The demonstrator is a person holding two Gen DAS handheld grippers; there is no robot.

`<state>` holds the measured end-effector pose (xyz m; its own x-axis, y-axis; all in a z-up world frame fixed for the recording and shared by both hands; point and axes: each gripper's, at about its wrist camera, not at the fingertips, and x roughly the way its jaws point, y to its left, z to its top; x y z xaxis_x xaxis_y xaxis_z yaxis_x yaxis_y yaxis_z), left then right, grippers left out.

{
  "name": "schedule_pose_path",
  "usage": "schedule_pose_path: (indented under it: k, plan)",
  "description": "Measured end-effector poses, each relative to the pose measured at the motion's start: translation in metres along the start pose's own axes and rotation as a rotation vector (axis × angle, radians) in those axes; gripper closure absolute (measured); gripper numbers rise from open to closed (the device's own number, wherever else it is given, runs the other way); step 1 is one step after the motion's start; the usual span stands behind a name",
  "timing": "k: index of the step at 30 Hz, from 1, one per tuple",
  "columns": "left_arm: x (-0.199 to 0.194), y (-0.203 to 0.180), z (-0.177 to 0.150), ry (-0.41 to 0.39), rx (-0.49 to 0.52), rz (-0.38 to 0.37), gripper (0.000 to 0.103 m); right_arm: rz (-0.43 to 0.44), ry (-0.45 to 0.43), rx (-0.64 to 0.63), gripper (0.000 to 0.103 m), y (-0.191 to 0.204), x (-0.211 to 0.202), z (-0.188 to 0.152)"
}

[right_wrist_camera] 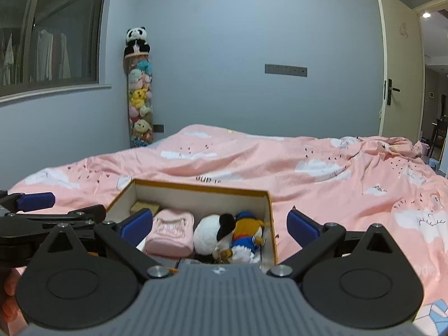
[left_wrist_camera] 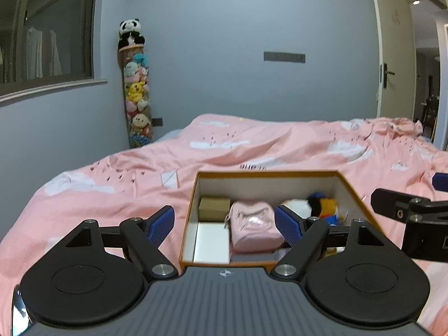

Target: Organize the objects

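An open orange box (left_wrist_camera: pixel 193 196) (right_wrist_camera: pixel 270 210) with a white inside sits on the pink bed. In it lie a small brown carton (left_wrist_camera: pixel 214 208) (right_wrist_camera: pixel 144 206), a pink pouch (left_wrist_camera: pixel 253 231) (right_wrist_camera: pixel 170 233), a white flat item (left_wrist_camera: pixel 211 242), a black-and-white plush (left_wrist_camera: pixel 296 205) (right_wrist_camera: pixel 208 235) and a duck plush in blue (left_wrist_camera: pixel 326 205) (right_wrist_camera: pixel 246 239). My left gripper (left_wrist_camera: pixel 224 222) is open and empty just above the box's near edge. My right gripper (right_wrist_camera: pixel 219 225) is open and empty over the box's right half.
The pink quilt (left_wrist_camera: pixel 280 145) (right_wrist_camera: pixel 322 168) covers the bed all round the box. A tall clear tube of plush toys (left_wrist_camera: pixel 137 98) (right_wrist_camera: pixel 139 103) stands in the far corner, with a panda on top. A window is on the left, an open door (right_wrist_camera: pixel 400 64) on the right.
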<state>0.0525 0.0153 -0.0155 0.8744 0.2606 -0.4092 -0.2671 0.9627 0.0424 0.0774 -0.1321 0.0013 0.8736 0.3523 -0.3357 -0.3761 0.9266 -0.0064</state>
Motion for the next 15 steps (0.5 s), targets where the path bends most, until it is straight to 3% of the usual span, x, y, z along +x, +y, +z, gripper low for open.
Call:
schedule_pose_path:
  k: [15]
  plan:
    - [0.013, 0.001, -0.023, 0.098, -0.007, -0.002, 0.009, -0.044, 0.054, -0.018, 0.001, -0.001, 0.017, -0.016]
